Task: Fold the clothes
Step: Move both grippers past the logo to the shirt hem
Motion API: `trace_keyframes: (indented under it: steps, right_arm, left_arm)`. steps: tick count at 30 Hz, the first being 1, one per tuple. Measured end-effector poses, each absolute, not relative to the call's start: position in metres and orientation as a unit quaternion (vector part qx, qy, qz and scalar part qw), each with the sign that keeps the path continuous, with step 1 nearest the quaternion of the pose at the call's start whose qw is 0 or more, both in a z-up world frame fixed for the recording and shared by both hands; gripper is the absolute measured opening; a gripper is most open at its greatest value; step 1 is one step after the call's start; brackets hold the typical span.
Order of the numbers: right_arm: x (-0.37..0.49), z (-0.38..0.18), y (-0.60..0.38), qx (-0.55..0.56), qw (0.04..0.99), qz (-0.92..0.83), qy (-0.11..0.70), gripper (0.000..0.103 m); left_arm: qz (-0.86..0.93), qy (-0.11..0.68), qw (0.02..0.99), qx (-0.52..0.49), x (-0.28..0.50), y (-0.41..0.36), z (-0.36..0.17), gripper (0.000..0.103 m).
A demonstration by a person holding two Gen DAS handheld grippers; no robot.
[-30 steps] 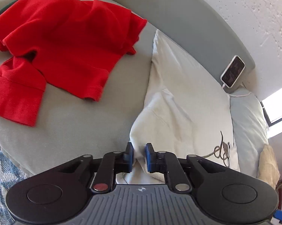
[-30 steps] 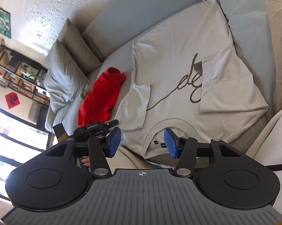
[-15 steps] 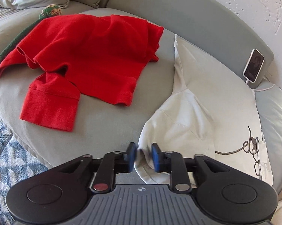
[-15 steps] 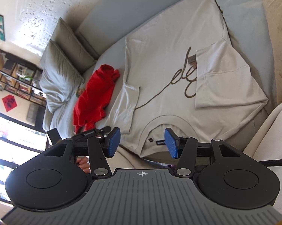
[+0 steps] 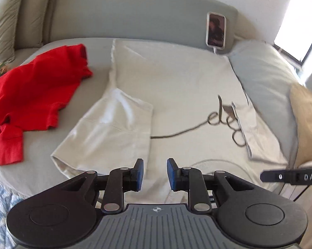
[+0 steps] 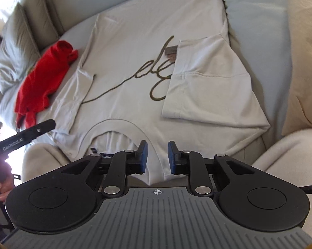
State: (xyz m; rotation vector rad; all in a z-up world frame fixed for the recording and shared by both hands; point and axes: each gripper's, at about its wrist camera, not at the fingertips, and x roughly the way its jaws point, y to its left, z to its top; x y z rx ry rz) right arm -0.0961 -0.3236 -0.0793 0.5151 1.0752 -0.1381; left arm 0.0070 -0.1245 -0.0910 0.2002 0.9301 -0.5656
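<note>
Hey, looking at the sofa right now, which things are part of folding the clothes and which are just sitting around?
Part of the job:
- beige T-shirt, spread flat, both sleeves folded in
- red garment, crumpled beside it
- left gripper, open
- right gripper, open

Just lying about:
- phone leaning on the sofa back
- grey cushions
- tan cushion

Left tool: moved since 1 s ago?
Yes. The left tool let go of the sleeve, opened, and swung right along the white shirt toward the collar; the phone now sits nearer centre.
</note>
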Motion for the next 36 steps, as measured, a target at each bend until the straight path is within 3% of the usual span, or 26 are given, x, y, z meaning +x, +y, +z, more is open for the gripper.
trace_keyframes:
  steps: [7,10,13,14,16,18,21,25,29,32,34,36]
  right_arm:
    - [-0.102,-0.107,-0.305,0.172,0.816,-0.051,0.549,0.026]
    - [-0.116,-0.121,-0.31,0.217,0.759,-0.04,0.613,0.027]
    - [-0.132,-0.111,-0.313,0.245,0.767,-0.023,0.592,0.029]
    - [-0.134,-0.102,-0.313,0.244,0.78,-0.022,0.575,0.03]
    - [-0.133,-0.084,-0.313,0.234,0.809,-0.024,0.54,0.038]
    - [-0.125,-0.072,-0.312,0.216,0.828,-0.029,0.517,0.044]
    - [-0.101,-0.074,-0.309,0.205,0.834,-0.031,0.511,0.043]
    - [-0.089,-0.101,-0.305,0.202,0.808,-0.036,0.552,0.043]
    - [-0.1,-0.101,-0.309,0.228,0.787,-0.005,0.573,0.043]
    - [-0.108,-0.066,-0.325,0.255,0.808,0.007,0.531,0.043]
    - [-0.109,-0.036,-0.337,0.257,0.832,-0.002,0.491,0.052]
    - [-0.107,-0.006,-0.349,0.261,0.854,-0.015,0.451,0.054]
  left_arm:
    - [-0.278,0.465,0.817,0.197,-0.023,-0.149,-0.123,0.026]
    - [-0.291,0.521,0.786,0.161,-0.021,-0.134,-0.118,0.026]
    - [-0.296,0.486,0.808,0.15,-0.026,-0.127,-0.101,0.029]
    - [-0.294,0.47,0.819,0.148,-0.026,-0.127,-0.095,0.034]
    - [-0.289,0.451,0.831,0.147,-0.024,-0.128,-0.089,0.04]
    - [-0.281,0.459,0.829,0.152,-0.016,-0.135,-0.096,0.04]
    - [-0.267,0.472,0.825,0.158,-0.003,-0.144,-0.106,0.04]
    - [-0.272,0.494,0.807,0.177,-0.005,-0.147,-0.12,0.041]
    - [-0.295,0.494,0.801,0.164,0.001,-0.131,-0.094,0.042]
    - [-0.291,0.454,0.831,0.138,0.016,-0.118,-0.056,0.044]
    - [-0.283,0.424,0.853,0.115,0.029,-0.11,-0.028,0.047]
    - [-0.278,0.402,0.868,0.091,0.041,-0.104,-0.007,0.049]
